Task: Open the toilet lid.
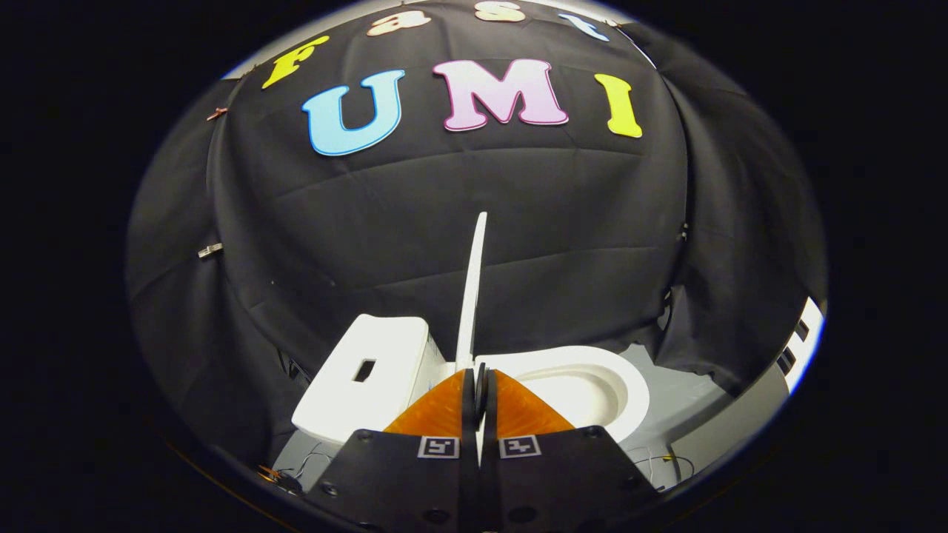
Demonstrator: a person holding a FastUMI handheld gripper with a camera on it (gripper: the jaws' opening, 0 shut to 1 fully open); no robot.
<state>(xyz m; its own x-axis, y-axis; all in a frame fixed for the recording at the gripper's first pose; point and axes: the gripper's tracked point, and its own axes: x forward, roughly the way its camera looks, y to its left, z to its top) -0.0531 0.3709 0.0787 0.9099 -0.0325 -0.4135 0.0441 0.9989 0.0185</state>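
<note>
A white toilet stands on the floor just ahead of my fingers. Its tank (370, 377), with a dark rectangular slot on top, lies left of them, and the open seat and bowl (592, 381) lie to the right. The toilet lid (474, 289) is raised and I see it edge-on as a thin white blade rising straight up from between my fingertips. My gripper (480, 389) is shut on the lid's lower edge, one finger pressing on each face. A white sliver of the lid shows down between the fingers.
Black cloth walls close in behind and on both sides of the toilet. The toilet stands on a grey floor (670, 407). Thin wires (666, 463) trail beside the bowl on the right and by the tank on the left (296, 474). A pale panel (803, 340) stands far right.
</note>
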